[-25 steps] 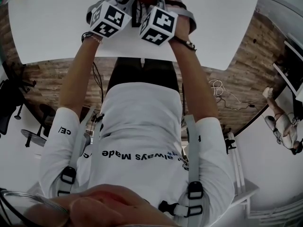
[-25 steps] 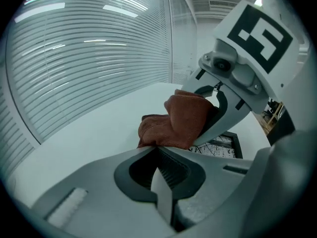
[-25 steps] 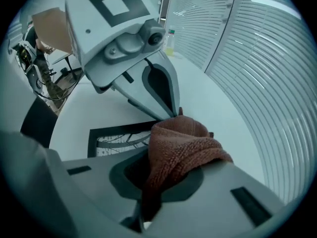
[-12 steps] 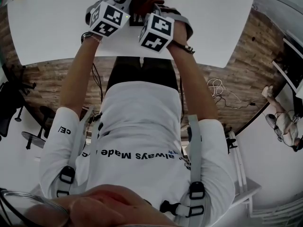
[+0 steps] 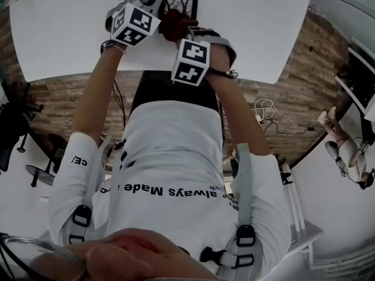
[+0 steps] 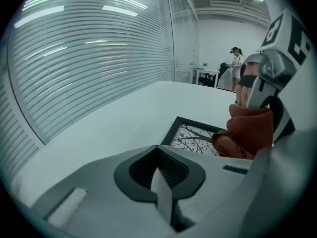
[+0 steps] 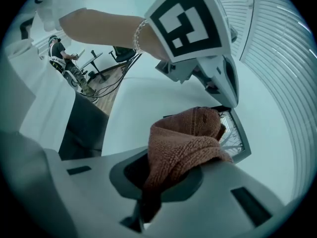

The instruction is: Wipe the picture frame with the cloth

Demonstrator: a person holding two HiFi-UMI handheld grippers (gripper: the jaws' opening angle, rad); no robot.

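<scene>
head view: white table (image 5: 263,28), black picture frame (image 5: 181,0) lying flat on it, far from the person's body. print under glass shows bare branches. both arms reach fwd over the near table edge. left gripper (image 6: 159,155) is at the frame's left side, its marker cube over the table. right gripper (image 7: 173,167) sits nearer the body, just short of the frame's near edge.

left gripper view: the 2 jaws are pressed together, nothing seen between them. frame is ahead and to the right, apart from the jaw tips.

right gripper view: jaws pinch a rust-brown cloth (image 7: 185,143). cloth bunches up out of the jaw gap and fwd over the frame's near part. cloth appears to touch the frame surface; exact contact spot hidden under the bunch.

bkgd: slatted window blinds (image 6: 89,58) beyond the table, 1 person (image 6: 238,66) standing far off by a desk, wood floor (image 5: 293,98) under the table.
</scene>
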